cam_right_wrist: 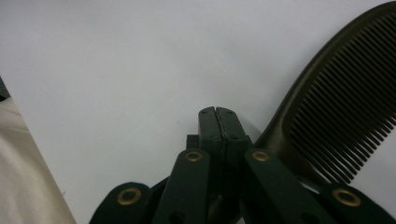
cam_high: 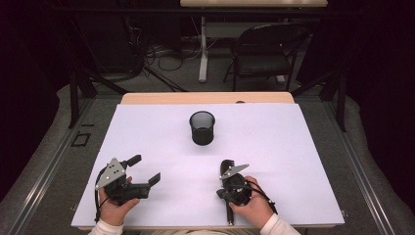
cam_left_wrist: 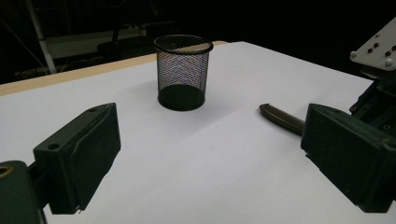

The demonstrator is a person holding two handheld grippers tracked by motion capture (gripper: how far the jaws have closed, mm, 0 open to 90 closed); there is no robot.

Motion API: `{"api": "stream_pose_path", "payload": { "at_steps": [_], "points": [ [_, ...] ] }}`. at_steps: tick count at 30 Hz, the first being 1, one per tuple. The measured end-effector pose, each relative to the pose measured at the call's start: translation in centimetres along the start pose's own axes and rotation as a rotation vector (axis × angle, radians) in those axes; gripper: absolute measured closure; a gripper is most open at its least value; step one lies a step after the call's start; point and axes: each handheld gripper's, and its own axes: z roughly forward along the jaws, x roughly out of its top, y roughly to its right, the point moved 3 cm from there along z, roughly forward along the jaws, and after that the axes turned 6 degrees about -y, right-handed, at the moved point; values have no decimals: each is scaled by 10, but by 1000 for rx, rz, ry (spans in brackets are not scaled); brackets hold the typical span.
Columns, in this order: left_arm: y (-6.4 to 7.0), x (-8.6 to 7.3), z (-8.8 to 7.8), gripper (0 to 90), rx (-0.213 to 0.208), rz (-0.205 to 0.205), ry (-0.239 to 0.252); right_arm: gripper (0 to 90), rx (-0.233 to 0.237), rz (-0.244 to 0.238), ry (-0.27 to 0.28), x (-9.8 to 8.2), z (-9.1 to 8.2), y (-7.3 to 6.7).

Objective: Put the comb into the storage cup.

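Note:
A black mesh cup [cam_high: 202, 128] [cam_left_wrist: 182, 72] stands upright in the middle of the white table cover. A dark comb [cam_high: 226, 165] [cam_left_wrist: 280, 119] [cam_right_wrist: 345, 102] lies flat on the cover nearer the front. My right gripper [cam_high: 226, 195] [cam_right_wrist: 217, 112] hovers over it, its jaws pressed together with nothing between them. In the right gripper view the comb sits just to the right of the tips. My left gripper [cam_high: 145, 169] [cam_left_wrist: 215, 163] rests at the front left, open wide and empty, and looks toward the cup.
The white cover [cam_high: 293, 161] spans the table, with a wooden edge [cam_high: 205, 98] at the back. Behind the table are a folding chair [cam_high: 262, 54], a white table leg [cam_high: 202, 49] and cables on the floor. The right gripper's grey plate [cam_left_wrist: 380, 46] shows in the left gripper view.

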Motion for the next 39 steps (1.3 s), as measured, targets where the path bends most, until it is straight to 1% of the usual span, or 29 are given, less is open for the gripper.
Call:
{"api": "stream_pose_path", "payload": {
  "at_steps": [4,5,11,18,22,27,29,31,33,37,38,39],
  "points": [
    [0,0,0,50,0,-2,0,900,-7,4,0,-3,-3,7],
    [0,0,0,50,1,-1,0,900,-8,14,-3,-4,-4,7],
    [0,0,1,52,-1,1,-3,900,-19,17,-7,-9,-9,14],
    [0,0,1,52,1,-2,-2,900,-43,52,-14,-17,-17,25],
    [0,0,1,52,2,-1,-3,900,-51,64,-18,-24,-22,30],
    [1,0,2,53,3,0,-5,900,-60,84,-7,-31,-27,34],
    [1,0,2,53,5,0,-4,900,-68,78,-7,-34,-29,36],
    [1,0,2,52,6,-2,-5,900,-79,95,-6,-37,-32,37],
    [1,-1,2,53,6,-2,-5,900,-90,95,-1,-40,-34,40],
    [1,-1,2,53,6,-1,-6,900,-101,113,5,-43,-37,46],
    [1,-1,2,53,6,0,-5,900,-105,124,7,-44,-38,48],
    [1,-1,2,54,6,1,-6,900,-108,122,10,-45,-39,50]
  ]
}}
